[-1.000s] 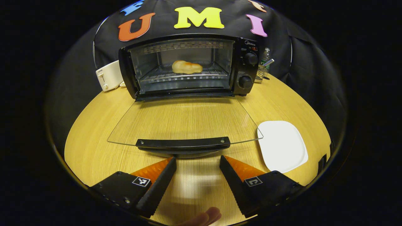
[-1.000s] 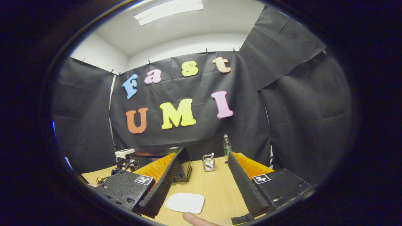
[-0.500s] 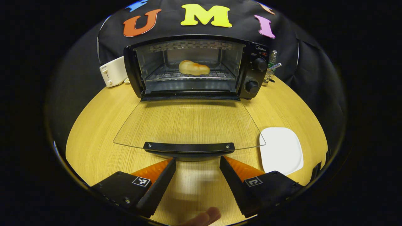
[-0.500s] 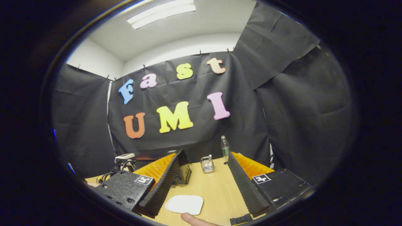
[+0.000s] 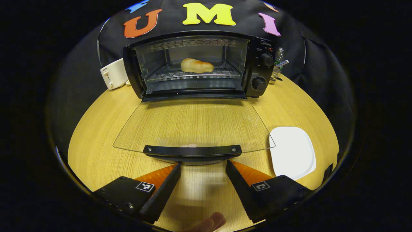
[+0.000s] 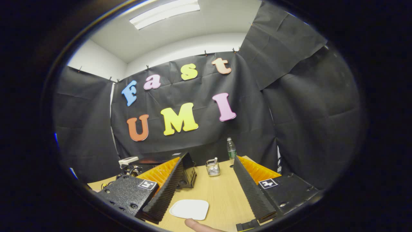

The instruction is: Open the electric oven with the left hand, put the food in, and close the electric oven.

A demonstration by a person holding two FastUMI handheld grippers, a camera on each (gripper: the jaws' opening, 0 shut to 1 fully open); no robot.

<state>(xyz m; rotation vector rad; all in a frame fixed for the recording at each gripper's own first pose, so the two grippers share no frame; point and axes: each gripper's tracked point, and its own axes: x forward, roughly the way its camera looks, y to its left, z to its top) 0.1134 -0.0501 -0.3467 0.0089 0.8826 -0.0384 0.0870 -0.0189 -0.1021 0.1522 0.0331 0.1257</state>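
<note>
Resting food (image 5: 197, 65) inside open oven (image 5: 257, 69)

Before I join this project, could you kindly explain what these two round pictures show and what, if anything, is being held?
A person holds a two-finger gripper in each hand, and a camera rides on each. The left gripper view looks past the open, empty left gripper at the electric oven, its glass door folded down and the food on the rack. A white plate lies bare on the wooden table; a toaster stands beside the oven. The right gripper view shows the right gripper, also open and empty, raised above the plate.
</note>
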